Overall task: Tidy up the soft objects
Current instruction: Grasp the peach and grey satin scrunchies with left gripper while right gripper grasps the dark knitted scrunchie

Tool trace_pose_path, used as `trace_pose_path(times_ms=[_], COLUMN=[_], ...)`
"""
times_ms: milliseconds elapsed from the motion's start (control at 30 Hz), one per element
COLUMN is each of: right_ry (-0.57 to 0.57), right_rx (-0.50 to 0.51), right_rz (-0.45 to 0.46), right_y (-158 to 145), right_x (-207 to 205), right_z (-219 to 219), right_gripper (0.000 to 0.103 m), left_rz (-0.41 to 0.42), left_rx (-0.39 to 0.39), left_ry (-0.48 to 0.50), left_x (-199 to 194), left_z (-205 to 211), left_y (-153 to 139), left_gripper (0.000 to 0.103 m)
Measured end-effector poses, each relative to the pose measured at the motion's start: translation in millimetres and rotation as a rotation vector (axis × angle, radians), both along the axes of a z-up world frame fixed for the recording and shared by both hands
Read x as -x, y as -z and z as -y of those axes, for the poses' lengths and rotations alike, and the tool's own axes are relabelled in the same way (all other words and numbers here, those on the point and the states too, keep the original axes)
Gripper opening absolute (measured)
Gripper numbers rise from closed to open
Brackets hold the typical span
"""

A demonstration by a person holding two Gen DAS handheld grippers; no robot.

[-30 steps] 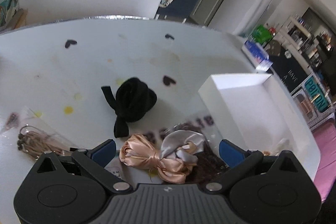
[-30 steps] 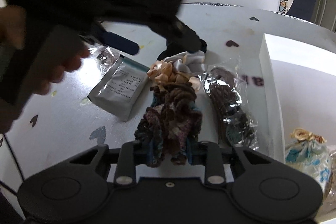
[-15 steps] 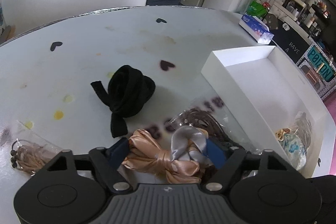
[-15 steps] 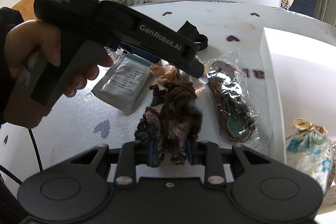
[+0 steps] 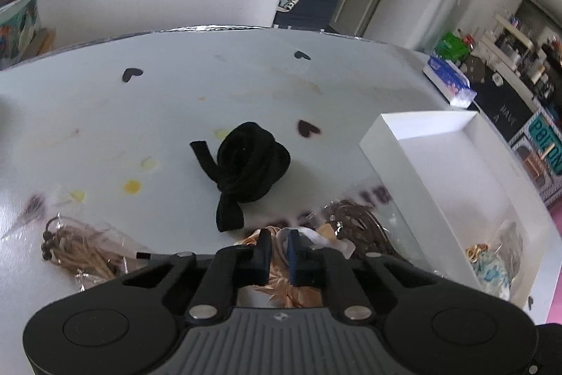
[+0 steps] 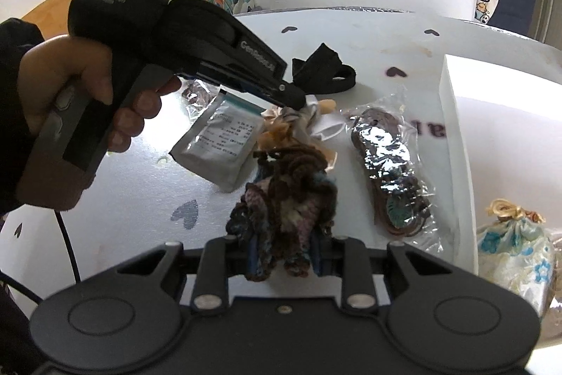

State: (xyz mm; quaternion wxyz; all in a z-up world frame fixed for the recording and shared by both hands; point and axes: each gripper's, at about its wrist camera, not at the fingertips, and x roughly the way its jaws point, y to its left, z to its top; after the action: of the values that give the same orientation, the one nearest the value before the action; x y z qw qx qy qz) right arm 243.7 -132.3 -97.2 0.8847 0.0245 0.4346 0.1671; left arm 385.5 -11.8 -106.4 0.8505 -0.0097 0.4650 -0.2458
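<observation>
My left gripper (image 5: 279,248) is shut on a peach and silver satin scrunchie (image 5: 298,296), which also shows in the right wrist view (image 6: 281,132) under the left gripper's tip (image 6: 298,99). My right gripper (image 6: 284,252) is shut on a brown and blue knitted scrunchie (image 6: 288,188) and holds it above the table. A black headband (image 5: 246,164) lies rolled on the white table, beyond the left gripper. A white box (image 5: 456,185) stands at the right and holds a blue-flowered pouch (image 6: 513,248).
A clear bag of brown hair ties (image 6: 390,174) lies beside the box. A grey foil packet (image 6: 217,146) lies left of the scrunchies. A bag of tan hair ties (image 5: 77,248) lies at the left. The table's far edge (image 5: 210,28) curves behind.
My left gripper has closed on the satin scrunchie, from wide open a second ago. The right gripper has kept hold of the knitted scrunchie and risen slightly.
</observation>
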Motion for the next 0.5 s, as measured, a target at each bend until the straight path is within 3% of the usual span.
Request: trace_pose_path(times_ms=[167, 500], right_ry=[0.006, 0.021], right_rx=[0.0, 0.0], right_rz=[0.009, 0.034], right_y=[-4, -12], right_x=[5, 18], right_z=[0, 3], right_gripper=[0.028, 0.028], left_rz=[0.012, 0.057], left_rx=[-0.006, 0.013], left_ry=[-0.005, -0.01], left_x=[6, 20], left_z=[-2, -4], left_y=[-3, -17], left_gripper=[0.0, 0.0])
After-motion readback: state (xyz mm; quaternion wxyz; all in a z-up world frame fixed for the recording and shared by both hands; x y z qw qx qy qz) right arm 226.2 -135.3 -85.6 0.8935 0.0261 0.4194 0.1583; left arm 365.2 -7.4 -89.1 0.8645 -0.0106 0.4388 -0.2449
